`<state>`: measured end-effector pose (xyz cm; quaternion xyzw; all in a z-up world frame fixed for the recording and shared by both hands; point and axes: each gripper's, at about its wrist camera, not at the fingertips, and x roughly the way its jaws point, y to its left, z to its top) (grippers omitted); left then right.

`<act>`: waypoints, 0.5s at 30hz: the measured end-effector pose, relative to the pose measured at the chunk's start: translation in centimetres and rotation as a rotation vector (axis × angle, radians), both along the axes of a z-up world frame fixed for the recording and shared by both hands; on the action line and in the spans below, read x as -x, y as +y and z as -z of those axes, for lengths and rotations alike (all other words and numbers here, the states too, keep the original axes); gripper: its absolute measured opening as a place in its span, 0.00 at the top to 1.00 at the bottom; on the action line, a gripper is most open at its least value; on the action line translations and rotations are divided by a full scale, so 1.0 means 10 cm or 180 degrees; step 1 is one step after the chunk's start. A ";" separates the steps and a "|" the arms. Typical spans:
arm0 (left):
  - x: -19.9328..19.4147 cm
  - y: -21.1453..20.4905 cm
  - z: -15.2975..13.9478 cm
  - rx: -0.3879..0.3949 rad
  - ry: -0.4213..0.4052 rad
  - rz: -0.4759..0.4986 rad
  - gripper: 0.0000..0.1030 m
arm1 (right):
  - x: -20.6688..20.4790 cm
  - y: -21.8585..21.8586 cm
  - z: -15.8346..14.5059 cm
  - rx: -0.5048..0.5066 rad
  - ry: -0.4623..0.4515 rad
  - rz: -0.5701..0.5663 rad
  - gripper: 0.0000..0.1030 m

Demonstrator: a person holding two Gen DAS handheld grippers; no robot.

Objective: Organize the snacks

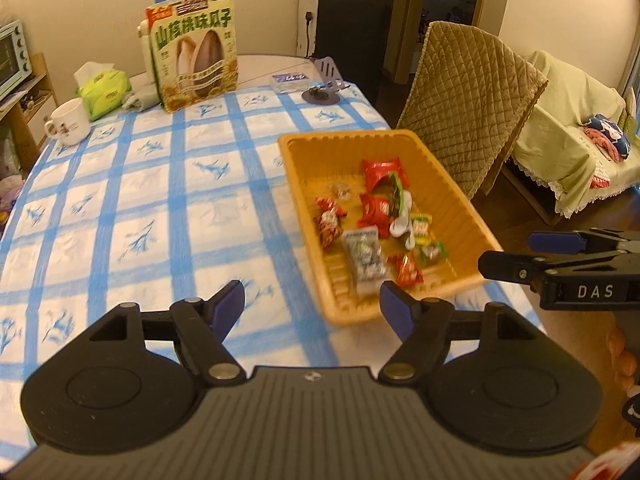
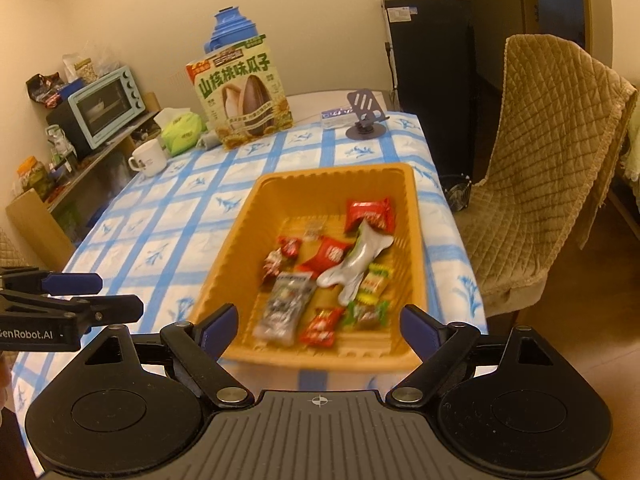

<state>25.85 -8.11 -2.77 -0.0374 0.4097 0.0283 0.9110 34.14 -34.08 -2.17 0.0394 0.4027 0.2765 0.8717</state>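
Note:
An orange plastic basket point(image 1: 460, 216) point(image 2: 240, 248) stands on the blue-checked tablecloth near the table's right edge. It holds several wrapped snacks: red packets point(image 1: 382, 174) point(image 2: 368, 214), a silver pouch point(image 2: 356, 264) and a grey packet point(image 1: 364, 256) point(image 2: 284, 308). My left gripper point(image 1: 312, 304) is open and empty, above the cloth just left of the basket's near corner. My right gripper point(image 2: 318, 328) is open and empty, over the basket's near rim. Each gripper shows at the edge of the other's view, the right one in the left wrist view point(image 1: 508, 254) and the left one in the right wrist view point(image 2: 116, 294).
A tall sunflower-seed bag point(image 1: 196, 48) point(image 2: 244, 96), a tissue pack point(image 1: 104, 90), a white mug point(image 1: 70, 120) point(image 2: 149, 158) and a phone stand point(image 2: 366, 116) are at the table's far end. A quilted chair point(image 1: 468, 120) point(image 2: 548, 184) stands right of the table.

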 end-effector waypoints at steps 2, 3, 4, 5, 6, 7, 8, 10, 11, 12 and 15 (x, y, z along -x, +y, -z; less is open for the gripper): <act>0.15 0.05 -0.02 0.0009 0.0017 -0.0015 0.29 | 0.15 0.06 -0.02 0.0028 0.0008 0.0004 0.15; 0.22 0.08 -0.03 0.0012 0.0025 -0.0025 0.29 | 0.22 0.09 -0.04 0.0042 0.0012 0.0007 0.15; 0.30 0.11 -0.04 0.0013 0.0035 -0.0041 0.29 | 0.30 0.12 -0.05 0.0053 0.0017 0.0014 0.15; 0.37 0.14 -0.04 0.0013 0.0048 -0.0060 0.29 | 0.37 0.15 -0.06 0.0060 0.0021 0.0020 0.15; 0.45 0.17 -0.05 0.0019 0.0062 -0.0076 0.28 | 0.45 0.19 -0.07 0.0067 0.0026 0.0023 0.15; 0.52 0.20 -0.05 0.0030 0.0076 -0.0084 0.28 | 0.52 0.23 -0.08 0.0079 0.0038 0.0029 0.15; 0.60 0.23 -0.06 0.0044 0.0089 -0.0089 0.28 | 0.59 0.27 -0.08 0.0094 0.0056 0.0036 0.15; 0.75 0.30 -0.07 0.0061 0.0111 -0.0102 0.28 | 0.74 0.35 -0.10 0.0113 0.0084 0.0032 0.15; 0.82 0.33 -0.07 0.0064 0.0119 -0.0106 0.28 | 0.81 0.38 -0.10 0.0117 0.0092 0.0022 0.15; 0.90 0.37 -0.08 0.0068 0.0127 -0.0114 0.28 | 0.88 0.43 -0.11 0.0126 0.0098 0.0019 0.15; 1.10 0.47 -0.09 0.0084 0.0127 -0.0128 0.28 | 1.09 0.54 -0.12 0.0152 0.0116 0.0023 0.15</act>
